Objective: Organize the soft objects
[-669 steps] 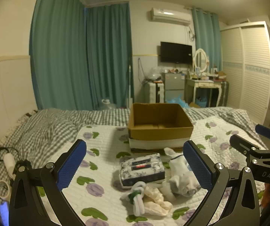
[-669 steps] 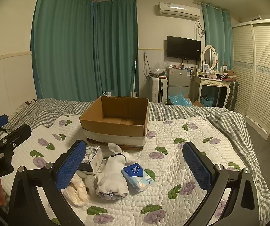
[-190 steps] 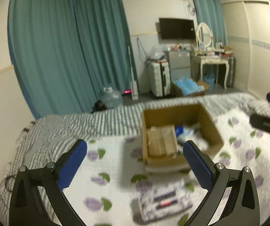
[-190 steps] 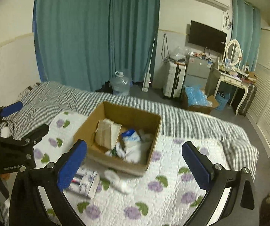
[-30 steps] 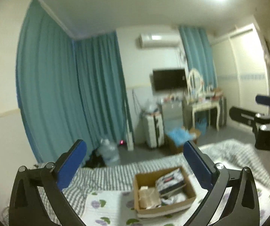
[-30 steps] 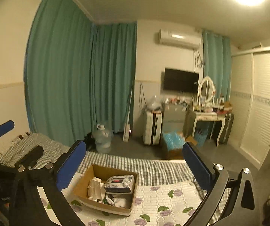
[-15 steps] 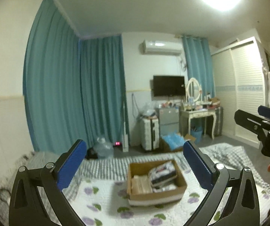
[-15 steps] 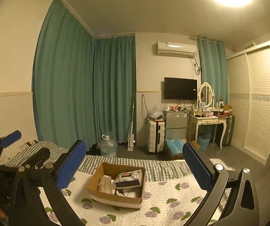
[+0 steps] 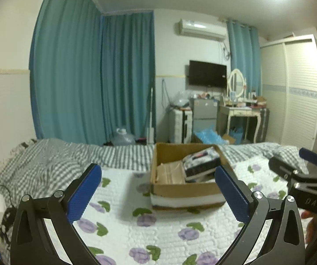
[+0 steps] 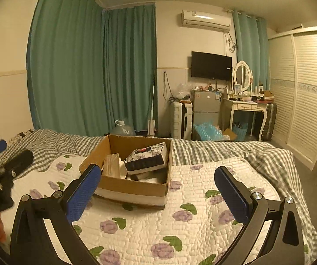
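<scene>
On the flowered quilt [image 10: 202, 190] we've got the cardboard box [image 10: 134, 187] sitting in the middle of the bed, and it's loaded: a floral tissue pack [image 10: 146, 158] lies tilted on top of the pile, a beige folded piece [image 10: 112, 166] leans against the left inner wall, and some white stuff under them is too hidden for us to name. Our left gripper [image 9: 158, 192] hangs above the quilt with its blue pads spread wide, nothing between them. Same deal with our right gripper [image 10: 156, 191]: fingers wide apart, holding nothing, with the box just beyond them. Each gripper shows up at the edge of the other one's view. Behind the bed we can see teal curtains [image 10: 92, 66] and a wall TV [image 10: 211, 65].
</scene>
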Demonstrator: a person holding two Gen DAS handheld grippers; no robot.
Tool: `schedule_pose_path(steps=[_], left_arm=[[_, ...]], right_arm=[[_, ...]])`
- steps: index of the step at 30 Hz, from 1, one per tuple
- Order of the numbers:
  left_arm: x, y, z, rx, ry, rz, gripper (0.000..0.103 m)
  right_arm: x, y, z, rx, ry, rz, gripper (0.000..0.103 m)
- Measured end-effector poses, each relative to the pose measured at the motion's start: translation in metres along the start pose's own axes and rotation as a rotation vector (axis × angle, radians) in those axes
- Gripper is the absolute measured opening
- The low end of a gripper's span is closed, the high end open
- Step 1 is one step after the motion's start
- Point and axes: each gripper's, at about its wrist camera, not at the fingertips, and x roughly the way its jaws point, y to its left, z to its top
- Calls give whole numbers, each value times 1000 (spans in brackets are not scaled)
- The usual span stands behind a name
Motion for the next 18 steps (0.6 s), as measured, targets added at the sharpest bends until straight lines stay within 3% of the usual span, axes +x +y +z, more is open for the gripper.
schedule_pose_path(steps=[18], left_arm=[[3, 4, -13, 12, 42, 25, 103]], right_arm=[[-2, 9, 2, -17, 11, -15, 103]])
